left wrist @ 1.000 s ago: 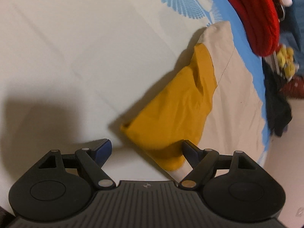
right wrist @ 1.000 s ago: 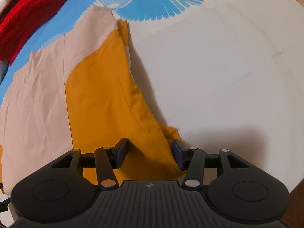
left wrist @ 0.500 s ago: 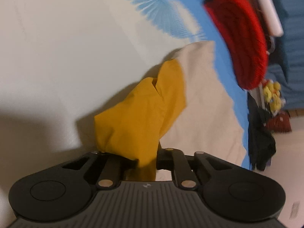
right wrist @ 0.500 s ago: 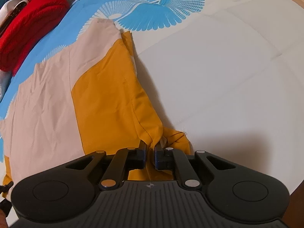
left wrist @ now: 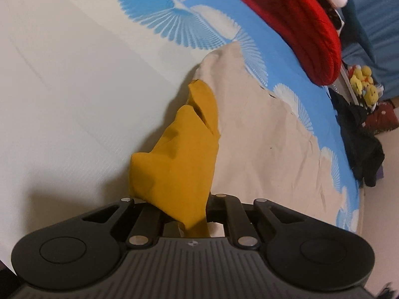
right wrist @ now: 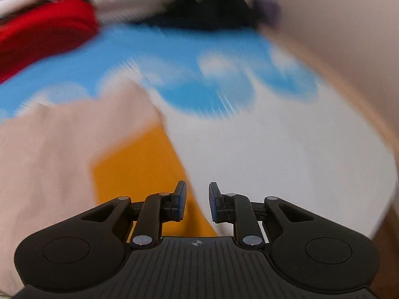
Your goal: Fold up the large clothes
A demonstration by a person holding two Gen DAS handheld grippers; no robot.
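Your left gripper (left wrist: 185, 214) is pinched tight on the yellow part of the yellow and beige garment (left wrist: 179, 159). That yellow fold runs up from the bottom middle toward the top. Your right gripper (right wrist: 197, 200) has just been opening, with nothing between its pads; the blurry garment lies lower left on the bed sheet (right wrist: 274, 162).

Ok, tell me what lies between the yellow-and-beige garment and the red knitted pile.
In the left wrist view, only a strip of the blue-and-white patterned bedsheet separates the garment from the red knitted pile; nothing else lies there.
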